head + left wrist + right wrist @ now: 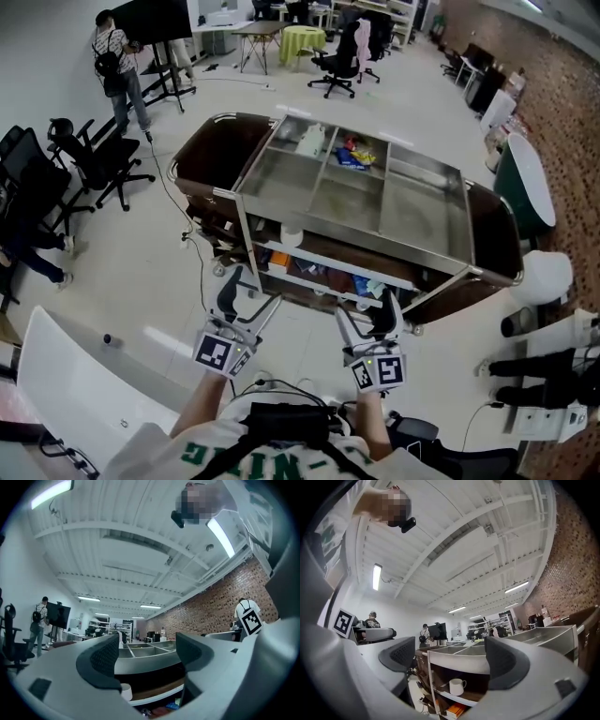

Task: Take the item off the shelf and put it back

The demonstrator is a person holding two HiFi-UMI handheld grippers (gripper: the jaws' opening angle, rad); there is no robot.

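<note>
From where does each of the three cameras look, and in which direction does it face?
Head view: on the person's head, facing steeply down at the steel-topped cart; the arms, left gripper and right gripper show.
Left gripper view: low on that gripper, facing up past its open jaws at the cart's rim.
Right gripper view: likewise, its open jaws framing a white mug on the shelf.
Shared: the cart.

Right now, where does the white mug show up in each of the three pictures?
Head view: white mug on the shelf, under the near-left edge of the steel tray.
Left gripper view: bottom centre, half hidden.
Right gripper view: low centre, on the shelf.
Shared landmark: the divided steel tray above it.
</note>
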